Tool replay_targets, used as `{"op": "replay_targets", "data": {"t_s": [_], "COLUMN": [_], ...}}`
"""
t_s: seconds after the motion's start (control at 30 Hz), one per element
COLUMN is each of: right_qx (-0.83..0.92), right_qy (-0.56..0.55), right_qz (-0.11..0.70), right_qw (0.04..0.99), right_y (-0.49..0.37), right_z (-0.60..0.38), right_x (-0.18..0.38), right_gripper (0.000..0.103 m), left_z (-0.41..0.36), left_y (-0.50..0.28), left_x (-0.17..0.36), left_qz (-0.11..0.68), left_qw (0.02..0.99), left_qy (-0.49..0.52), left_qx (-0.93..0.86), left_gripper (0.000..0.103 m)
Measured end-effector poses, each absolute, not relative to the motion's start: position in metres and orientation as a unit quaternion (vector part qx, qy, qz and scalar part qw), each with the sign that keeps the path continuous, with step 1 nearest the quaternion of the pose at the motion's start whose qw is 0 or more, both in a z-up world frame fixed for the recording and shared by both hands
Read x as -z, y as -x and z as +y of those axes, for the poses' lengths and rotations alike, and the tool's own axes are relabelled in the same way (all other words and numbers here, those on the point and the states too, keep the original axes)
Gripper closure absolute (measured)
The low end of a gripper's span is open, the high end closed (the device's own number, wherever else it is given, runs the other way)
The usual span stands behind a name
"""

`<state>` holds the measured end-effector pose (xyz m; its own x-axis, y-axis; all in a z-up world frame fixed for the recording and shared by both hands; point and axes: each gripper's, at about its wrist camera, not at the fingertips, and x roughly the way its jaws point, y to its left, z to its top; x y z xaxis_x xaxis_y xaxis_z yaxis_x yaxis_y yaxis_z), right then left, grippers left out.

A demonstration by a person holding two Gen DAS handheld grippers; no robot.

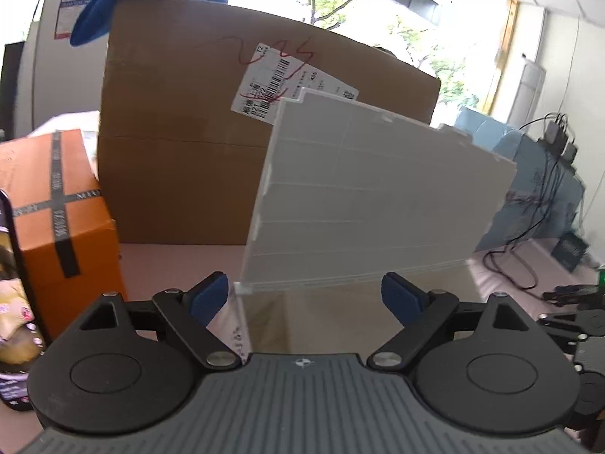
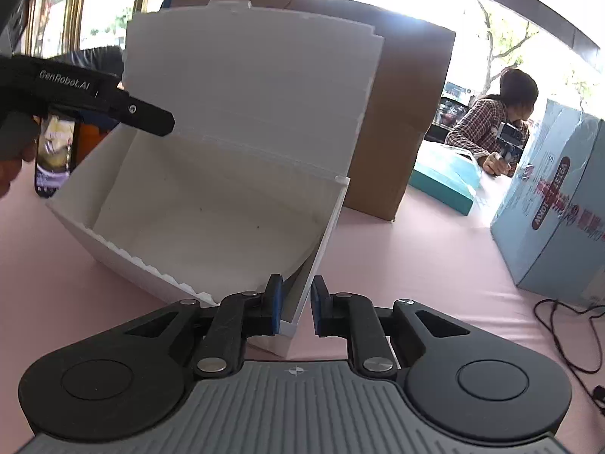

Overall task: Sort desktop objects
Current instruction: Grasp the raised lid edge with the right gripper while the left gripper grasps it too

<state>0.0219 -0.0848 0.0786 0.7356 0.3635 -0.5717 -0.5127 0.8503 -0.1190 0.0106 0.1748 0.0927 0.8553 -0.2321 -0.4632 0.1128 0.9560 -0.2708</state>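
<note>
At the bottom of the right wrist view, the right gripper [image 2: 295, 304] has its blue-padded fingers [image 2: 275, 304] set either side of the near corner wall of a white plastic storage box [image 2: 211, 212]; the left pad lies against the wall, the right pad stands a little off it, so the jaws look narrowed but not clamped, though the angle leaves this uncertain; the box rests on the pink tabletop [image 2: 416, 249], tilted, its hinged lid [image 2: 249, 75] raised behind it and its inside bare; it appears thin-walled, light and fairly stiff, smooth enough to slip, so a pinch on the corner wall would likely swing it, and a hold at mid-wall seems steadier; the left gripper [image 1: 304, 295] reaches in from the far side with its fingers spread wide, gripping nothing, the lid's translucent panel [image 1: 378, 196] standing just ahead of them; beyond the box stands a large cardboard carton [image 1: 181, 132] with a blue cloth [image 1: 124, 7] on top, an orange box [image 1: 64, 212] beside it, a pale blue carton [image 2: 556, 196] well to the right, and a seated person [image 2: 495, 121] farther off.
</note>
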Motion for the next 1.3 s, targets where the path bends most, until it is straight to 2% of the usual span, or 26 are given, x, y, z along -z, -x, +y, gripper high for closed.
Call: {"op": "replay_targets", "data": {"t_s": [0.3,0.37,0.4,0.43,0.53,0.6,0.63,0.8,0.9,0.97,1.03,1.1,1.2,1.27,1.3], "right_qx": [-0.245,-0.256,-0.262,-0.270,-0.287,-0.298,-0.306,-0.344,-0.350,-0.360,-0.369,-0.375,-0.386,-0.381,-0.379], "right_qy": [0.053,0.026,0.000,-0.030,-0.110,-0.149,-0.165,-0.207,-0.155,-0.158,-0.188,-0.203,-0.208,-0.201,-0.199], "right_qz": [0.266,0.238,0.226,0.219,0.191,0.174,0.167,0.160,0.150,0.155,0.164,0.169,0.159,0.149,0.143], "right_qw": [0.931,0.937,0.938,0.937,0.932,0.927,0.923,0.902,0.912,0.906,0.895,0.889,0.885,0.890,0.893], "right_y": [-0.054,-0.057,-0.060,-0.066,-0.087,-0.104,-0.113,-0.145,-0.147,-0.154,-0.162,-0.161,-0.160,-0.156,-0.154], "right_z": [-0.095,-0.106,-0.114,-0.121,-0.137,-0.138,-0.137,-0.124,-0.114,-0.117,-0.125,-0.127,-0.129,-0.128,-0.128], "right_x": [-0.083,-0.088,-0.089,-0.089,-0.087,-0.087,-0.087,-0.082,-0.073,-0.066,-0.060,-0.055,-0.054,-0.056,-0.056], "right_gripper": [0.088,0.070,0.050,0.036,0.026,0.024,0.024,0.025,0.039,0.043,0.054,0.060,0.068,0.068,0.069], "left_z": [0.198,0.202,0.204,0.206,0.210,0.214,0.216,0.222,0.218,0.215,0.211,0.209,0.210,0.209,0.207], "left_y": [-0.028,-0.029,-0.030,-0.031,-0.035,-0.037,-0.040,-0.062,-0.069,-0.073,-0.077,-0.082,-0.086,-0.086,-0.085], "left_x": [-0.077,-0.075,-0.075,-0.074,-0.073,-0.077,-0.081,-0.097,-0.092,-0.087,-0.082,-0.077,-0.070,-0.068,-0.068], "left_qz": [0.267,0.263,0.261,0.259,0.250,0.232,0.225,0.215,0.213,0.218,0.217,0.227,0.238,0.242,0.238], "left_qw": [0.941,0.941,0.942,0.942,0.945,0.952,0.953,0.945,0.944,0.945,0.950,0.946,0.937,0.933,0.937], "left_qy": [0.186,0.191,0.193,0.194,0.192,0.188,0.193,0.233,0.230,0.216,0.199,0.204,0.222,0.225,0.218], "left_qx": [0.091,0.091,0.090,0.092,0.091,0.068,0.061,0.088,0.101,0.109,0.105,0.109,0.131,0.141,0.135], "left_gripper": [0.015,0.015,0.015,0.015,0.015,0.015,0.012,0.011,0.011,0.011,0.011,0.011,0.023,0.035,0.037]}}
